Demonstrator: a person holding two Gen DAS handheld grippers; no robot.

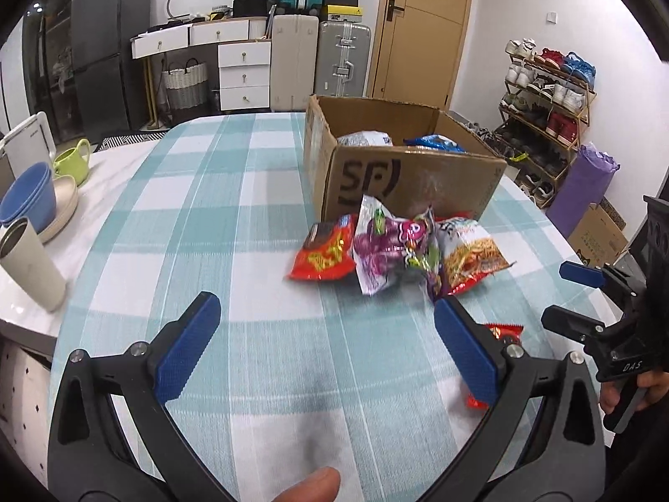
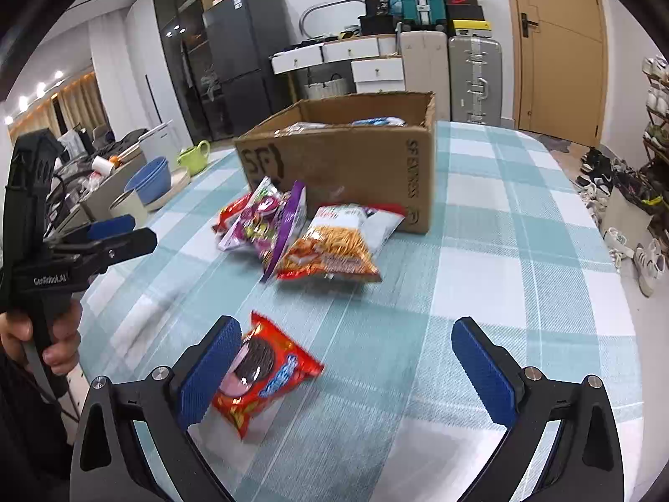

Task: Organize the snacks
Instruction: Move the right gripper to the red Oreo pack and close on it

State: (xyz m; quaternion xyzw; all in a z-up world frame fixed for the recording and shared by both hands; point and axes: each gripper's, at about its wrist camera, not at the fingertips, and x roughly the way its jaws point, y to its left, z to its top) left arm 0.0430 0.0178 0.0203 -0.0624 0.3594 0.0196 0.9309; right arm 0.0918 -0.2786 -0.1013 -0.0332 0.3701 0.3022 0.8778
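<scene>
Snacks are split between two places: a few bags already sit inside the cardboard box [image 2: 343, 154], and the rest lie loose on the checked tabletop [image 2: 481, 276] in front of it. Just before the box's near wall a small heap holds a red packet [image 1: 324, 253], a purple candy bag [image 2: 263, 226] and a noodle-snack bag [image 2: 330, 247], overlapping one another. Nearer the person, apart from the heap, a red cookie packet [image 2: 267, 372] lies flat. The right tongs [image 2: 347, 372] are spread wide with nothing between the pads, and the cookie packet sits against the inner side of their left pad rather than centred, so closing from here would likely catch only an edge and the slick foil could slide out or spin away. The left tongs [image 1: 326, 347] are also spread and empty, hovering over bare cloth short of the heap. The heap is the other hazard: because the bags overlap, pinching one may drag its neighbour along or drop it halfway to the box. A puffy bag squeezed hard could crush its contents. The two tools are near each other, so reaching for the same packet risks a clash. Cups and bowls [image 1: 29, 205] at the far left stand well apart from the work.
</scene>
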